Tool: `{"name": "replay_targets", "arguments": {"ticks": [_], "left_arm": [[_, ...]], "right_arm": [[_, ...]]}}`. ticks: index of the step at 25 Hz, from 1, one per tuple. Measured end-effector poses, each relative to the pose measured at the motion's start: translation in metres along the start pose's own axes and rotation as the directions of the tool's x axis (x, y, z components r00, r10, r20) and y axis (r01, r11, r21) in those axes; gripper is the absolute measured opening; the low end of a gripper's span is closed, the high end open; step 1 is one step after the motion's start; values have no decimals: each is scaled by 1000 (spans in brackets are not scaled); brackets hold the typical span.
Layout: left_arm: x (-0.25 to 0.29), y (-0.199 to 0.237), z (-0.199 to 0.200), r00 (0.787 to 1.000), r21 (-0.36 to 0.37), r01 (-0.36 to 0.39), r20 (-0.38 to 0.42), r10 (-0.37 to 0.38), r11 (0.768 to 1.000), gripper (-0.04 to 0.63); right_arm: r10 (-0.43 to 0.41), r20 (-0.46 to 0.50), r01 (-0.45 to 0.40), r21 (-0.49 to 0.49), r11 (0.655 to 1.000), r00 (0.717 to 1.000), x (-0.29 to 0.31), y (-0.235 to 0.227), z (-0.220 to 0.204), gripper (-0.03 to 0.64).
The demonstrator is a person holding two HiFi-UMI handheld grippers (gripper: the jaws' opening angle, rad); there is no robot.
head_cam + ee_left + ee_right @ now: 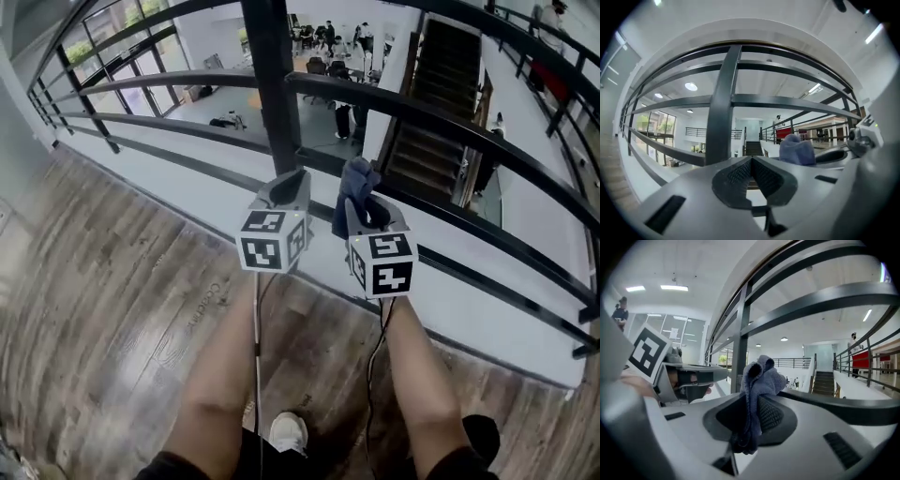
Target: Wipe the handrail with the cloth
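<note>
Left tongs (751, 161) and right tongs (752, 405) sit side by side before the dark handrail (450, 127), its post (272, 84) ahead of the left. Left are clenched empty; right grasp the blue-grey cloth (761, 373), bunched beyond their tips.

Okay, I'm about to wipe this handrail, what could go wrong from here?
1. The cloth is only pinched in the right gripper; if it slips, it could drop between the bars to the floor below.
2. Little cloth sticks out past the jaws, so the gripper itself may scrape the handrail.
3. The upright post may block a long sweep.
</note>
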State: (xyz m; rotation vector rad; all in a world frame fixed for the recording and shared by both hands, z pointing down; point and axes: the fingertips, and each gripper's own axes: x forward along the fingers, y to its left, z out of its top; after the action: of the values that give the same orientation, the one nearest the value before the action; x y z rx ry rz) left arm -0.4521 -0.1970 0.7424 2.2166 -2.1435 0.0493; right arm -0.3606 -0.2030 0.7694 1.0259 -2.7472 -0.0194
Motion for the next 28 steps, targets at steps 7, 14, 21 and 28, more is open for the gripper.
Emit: {"name": "replay_targets", "arguments": {"ticks": [7,14,21,28], "left_arm": [[-1,63,-38,998,-33,-58,-37,57,998,3],[17,80,-82,997,-69,-12,-80,6,998,3],[24,85,-98,995,-87,-19,-99,10,996,3],[30,72,-108,991,-91,-36,-134,24,995,3]], "right_arm": [[78,-145,-60,124,990,986,86,41,-63,71],[47,-274,-11,132,991,961,155,39,-97,69],[8,-382,5,34,999,924,183,40,-116,71],[-10,-435,-53,-132,990,900,177,37,-119,71]]}}
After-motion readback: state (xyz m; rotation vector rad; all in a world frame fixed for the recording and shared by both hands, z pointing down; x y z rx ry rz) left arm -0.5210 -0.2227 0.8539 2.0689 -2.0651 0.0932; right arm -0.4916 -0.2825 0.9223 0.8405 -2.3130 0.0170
